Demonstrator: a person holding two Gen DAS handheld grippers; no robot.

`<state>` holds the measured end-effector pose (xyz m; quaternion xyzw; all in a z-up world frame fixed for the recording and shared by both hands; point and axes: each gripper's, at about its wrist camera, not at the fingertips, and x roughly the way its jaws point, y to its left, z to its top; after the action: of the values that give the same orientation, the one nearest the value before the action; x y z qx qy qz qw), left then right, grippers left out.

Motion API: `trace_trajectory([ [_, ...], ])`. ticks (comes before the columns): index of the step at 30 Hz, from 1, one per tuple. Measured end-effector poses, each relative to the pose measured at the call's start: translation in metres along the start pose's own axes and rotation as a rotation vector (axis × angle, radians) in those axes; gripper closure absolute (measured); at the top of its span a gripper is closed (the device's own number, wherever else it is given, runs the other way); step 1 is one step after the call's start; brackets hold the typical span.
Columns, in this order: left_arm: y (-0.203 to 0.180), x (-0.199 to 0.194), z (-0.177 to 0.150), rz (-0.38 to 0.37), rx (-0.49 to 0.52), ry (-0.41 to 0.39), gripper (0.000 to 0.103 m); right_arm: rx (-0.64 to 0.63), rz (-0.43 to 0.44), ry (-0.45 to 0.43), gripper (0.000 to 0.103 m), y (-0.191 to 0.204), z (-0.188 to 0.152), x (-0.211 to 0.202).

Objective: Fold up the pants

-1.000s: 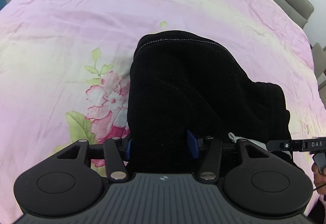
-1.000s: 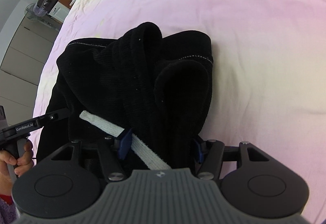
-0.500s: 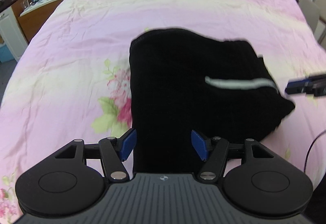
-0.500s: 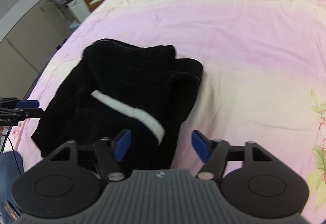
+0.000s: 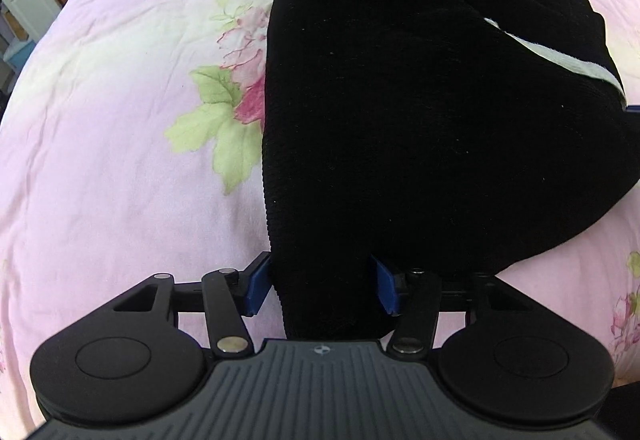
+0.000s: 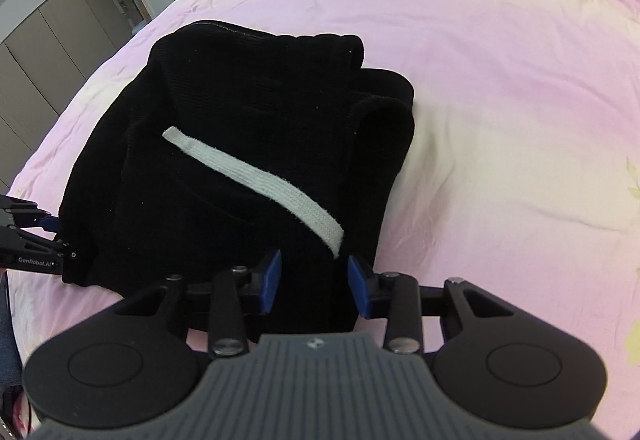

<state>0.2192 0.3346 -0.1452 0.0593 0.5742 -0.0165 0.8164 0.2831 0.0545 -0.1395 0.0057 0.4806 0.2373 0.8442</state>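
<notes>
So: pants (image 6: 248, 159) lie in a bundled black heap on the pink bedspread (image 5: 120, 167), folded over at least once, with the white drawstring (image 6: 256, 179) running diagonally across the top layer. Judging by the stacked layers, the fold is well along; both tools sit at the near edge, likely to take it for another fold or to tidy it.

Left gripper (image 5: 320, 286): spread wide, blue pads on either side of the near left corner of the cloth. Left pad (image 5: 256, 286) sits just off the fabric edge, right one close against it. Fabric is between the pads but not pinched, so released, not holding. Tool is low, pointing forward along the bed over the flower print (image 5: 236, 79).

Right gripper (image 6: 314, 286): also apart, a narrower gap, straddling the near right corner where the drawstring ends. No visible squeeze on the cloth, so I read it as unclenched. It's low and level, aimed across the heap; the left tool's tip shows at the far left of that view.

Risk: the thick stacked layers may slip out of a shallow pinch.
</notes>
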Motion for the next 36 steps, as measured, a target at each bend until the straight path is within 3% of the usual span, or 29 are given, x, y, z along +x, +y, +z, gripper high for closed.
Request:
trace_trajectory([
  [5,-0.009,-0.016,0.000,0.066,0.008,-0.007,0.036,0.038,0.007,0.024,0.070,-0.003,0.006,-0.004],
  [9,-0.030,-0.051,-0.004,0.158,0.052,-0.108,0.036,0.020,0.005,-0.013,0.068,0.000,0.011,-0.045],
  [11,-0.039,-0.079,-0.006,0.172,0.030,-0.189,0.036,-0.018,0.007,-0.069,0.051,0.001,0.009,-0.077],
  [19,-0.110,-0.215,-0.017,0.164,0.011,-0.555,0.035,-0.142,-0.071,-0.314,0.029,0.000,-0.013,-0.220],
  [25,-0.157,-0.267,-0.031,0.119,-0.020,-0.691,0.030,-0.162,-0.115,-0.478,0.006,0.003,-0.050,-0.312],
  [29,-0.179,-0.280,-0.039,0.144,-0.009,-0.755,0.025,-0.184,-0.152,-0.542,0.006,0.007,-0.081,-0.352],
  [36,-0.210,-0.301,-0.075,0.214,-0.035,-0.899,0.013,-0.181,-0.193,-0.603,0.005,0.015,-0.134,-0.379],
])
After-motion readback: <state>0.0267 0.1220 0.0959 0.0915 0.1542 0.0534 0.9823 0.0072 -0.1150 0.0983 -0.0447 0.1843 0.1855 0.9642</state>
